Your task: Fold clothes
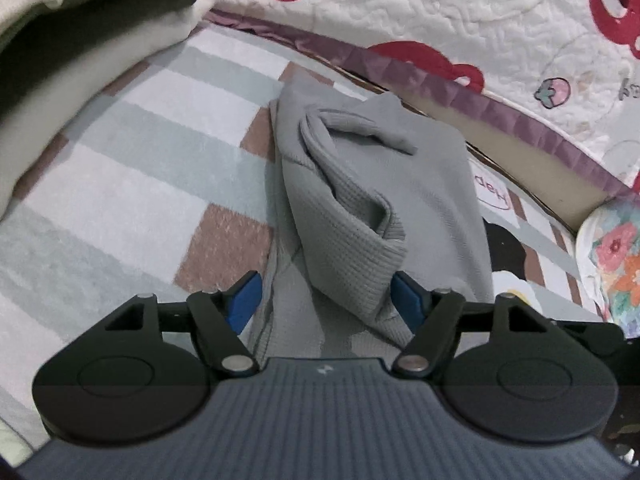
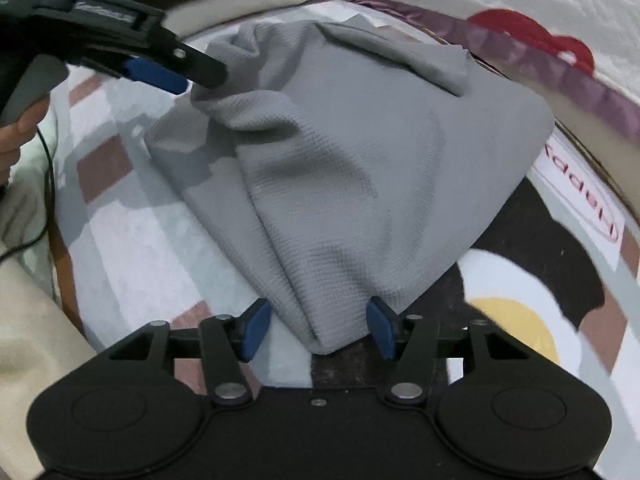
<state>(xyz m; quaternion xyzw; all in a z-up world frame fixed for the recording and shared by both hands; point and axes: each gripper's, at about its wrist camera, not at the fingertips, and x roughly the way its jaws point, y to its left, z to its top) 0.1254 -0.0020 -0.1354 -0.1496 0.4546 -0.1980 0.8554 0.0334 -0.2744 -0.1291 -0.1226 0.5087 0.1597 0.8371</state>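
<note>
A grey waffle-knit garment [image 1: 372, 208] lies partly folded on a checked blanket. In the left wrist view my left gripper [image 1: 326, 300] is open, its blue pads on either side of a ribbed cuff of the garment. The garment fills the middle of the right wrist view [image 2: 352, 160]. My right gripper [image 2: 318, 326] is open, with a corner of the garment lying between its blue pads. The left gripper also shows in the right wrist view [image 2: 176, 76] at the garment's far left edge.
A checked blanket [image 1: 132, 184] in white, pale green and brown lies under the garment. Folded cream and dark clothes [image 1: 80, 28] sit at the far left. A white quilt with red prints [image 1: 460, 16] and a purple border runs along the back. A floral item [image 1: 616, 256] is at the right.
</note>
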